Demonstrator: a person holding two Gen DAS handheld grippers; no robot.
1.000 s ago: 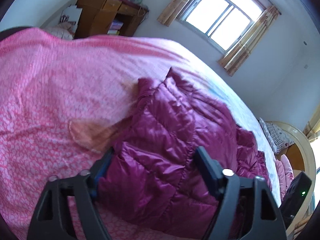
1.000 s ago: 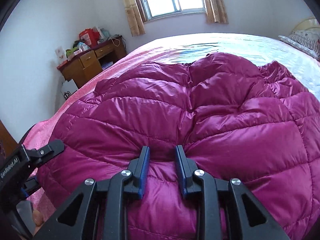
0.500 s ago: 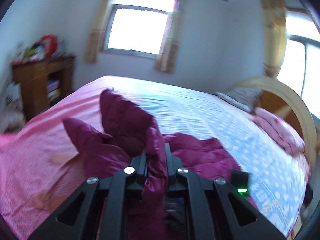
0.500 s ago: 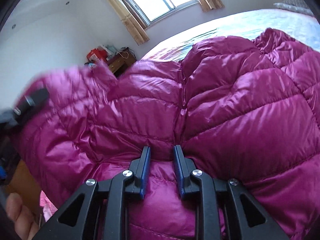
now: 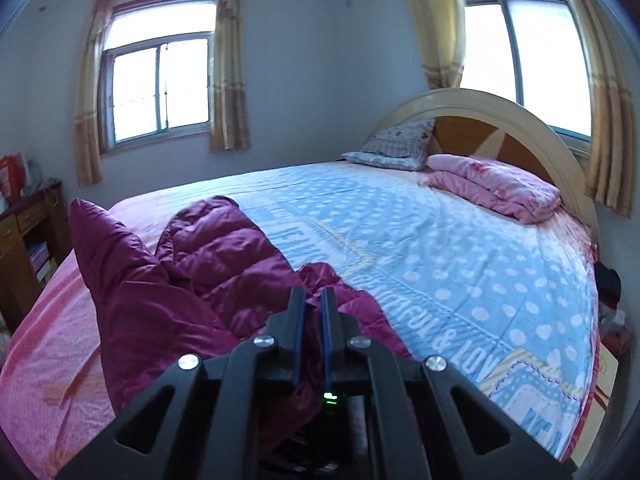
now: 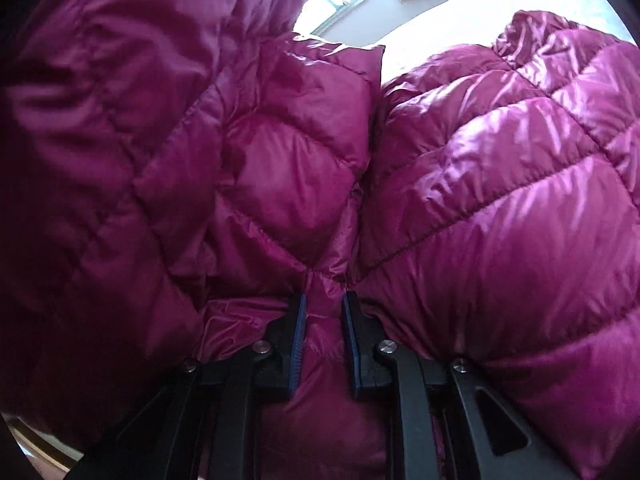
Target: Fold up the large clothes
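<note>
The big purple puffy jacket [image 5: 208, 280] lies on the near, left part of the bed [image 5: 460, 264], on the pink and blue sheet. One part of it sticks up like a pointy ear on the left.

The left hand-held gripper [image 5: 313, 300] is squeezed almost closed, with a thin bit of jacket pinched between its fingers. The right hand-held gripper [image 6: 323, 304] is also pinching the jacket, with a fold of shiny cloth bunched between its two fingers. In the right wrist view the jacket [image 6: 480, 208] fills nearly everything, so it is very close and lifted up.

The step now looks like bringing one side of the jacket over the other to make a fold. To do it well, both grips should hold tight, because the cloth is slippery and puffy and can slide out. Both sides should go at the same height, so the edge stays straight. Then the lifted part should be laid down softly on the flat part and pressed a little, since puffy jackets like to pop back up.

A pillow [image 5: 394, 146] and a folded pink blanket [image 5: 496, 188] sit far away by the headboard [image 5: 520, 120], out of the way.
</note>
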